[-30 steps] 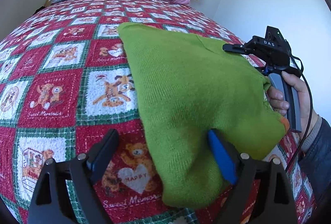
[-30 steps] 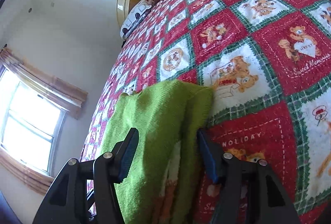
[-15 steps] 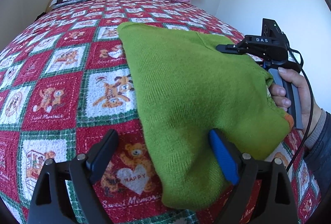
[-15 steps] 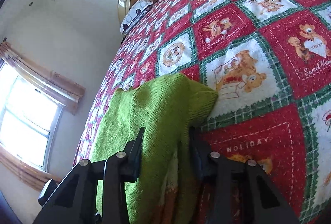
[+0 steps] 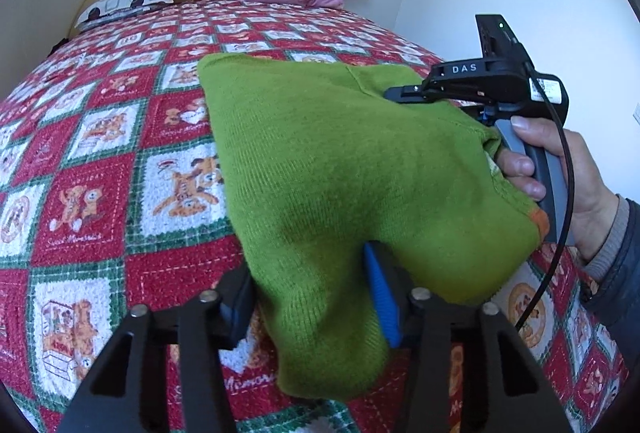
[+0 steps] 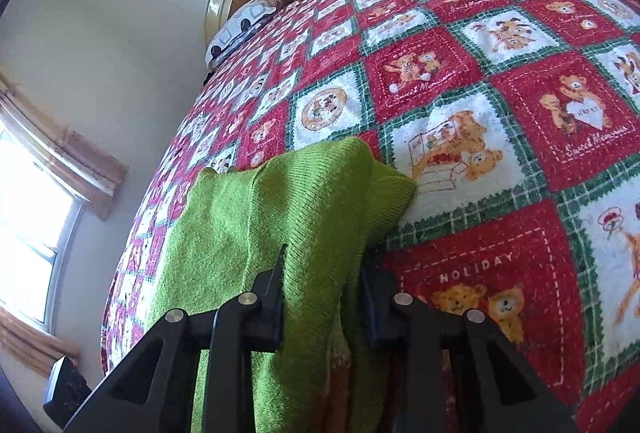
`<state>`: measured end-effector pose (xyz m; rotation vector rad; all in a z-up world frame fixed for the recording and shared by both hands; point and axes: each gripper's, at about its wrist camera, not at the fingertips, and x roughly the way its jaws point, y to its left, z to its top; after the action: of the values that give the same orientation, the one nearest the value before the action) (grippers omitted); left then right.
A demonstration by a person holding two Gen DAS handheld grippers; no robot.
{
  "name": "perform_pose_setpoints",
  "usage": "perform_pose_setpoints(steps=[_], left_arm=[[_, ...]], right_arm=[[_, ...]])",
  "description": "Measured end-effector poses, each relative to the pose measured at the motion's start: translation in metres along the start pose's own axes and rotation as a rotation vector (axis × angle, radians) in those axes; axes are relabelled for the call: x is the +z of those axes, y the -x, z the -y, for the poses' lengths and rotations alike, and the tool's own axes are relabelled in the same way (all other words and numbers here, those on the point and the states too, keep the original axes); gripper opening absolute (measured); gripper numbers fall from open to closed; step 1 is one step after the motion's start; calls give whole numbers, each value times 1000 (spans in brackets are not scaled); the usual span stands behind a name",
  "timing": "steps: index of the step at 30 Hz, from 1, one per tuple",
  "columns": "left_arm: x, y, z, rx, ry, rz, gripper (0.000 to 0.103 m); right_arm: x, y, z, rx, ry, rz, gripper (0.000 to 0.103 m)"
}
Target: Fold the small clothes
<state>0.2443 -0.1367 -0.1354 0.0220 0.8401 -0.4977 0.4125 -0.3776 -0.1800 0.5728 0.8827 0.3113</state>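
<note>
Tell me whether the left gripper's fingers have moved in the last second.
Yes. The left gripper has closed: its fingers, wide apart before, now pinch the green sweater over the quilt.

Sweater (image 5: pixel 332 161) on quilt (image 5: pixel 100 161), left gripper (image 5: pixel 310 307) at near edge, right gripper (image 5: pixel 404 95) at right edge

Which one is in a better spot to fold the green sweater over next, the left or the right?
Probably neither alone. The left hand-held gripper and the right hand-held gripper both look shut on the green sweater, one at each end of its near edge, so lifting it over the bedspread together looks best.
</note>
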Motion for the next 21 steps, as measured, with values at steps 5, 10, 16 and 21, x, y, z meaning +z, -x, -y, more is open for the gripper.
perform_pose_setpoints(steps=[5,10,16,21], left_arm=[[2,9,1,34,12,11,28],[8,26,6,60,-7,35,19],[12,55,8,58,-37,69,18],[5,77,-1,60,-32,79,17]], right_arm=[[-2,15,-7,-10,21,24,26],[-5,33,-26,20,32,61,24],[-11,52,-52,47,51,74,23],[-25,56,-72,67,82,59,22]])
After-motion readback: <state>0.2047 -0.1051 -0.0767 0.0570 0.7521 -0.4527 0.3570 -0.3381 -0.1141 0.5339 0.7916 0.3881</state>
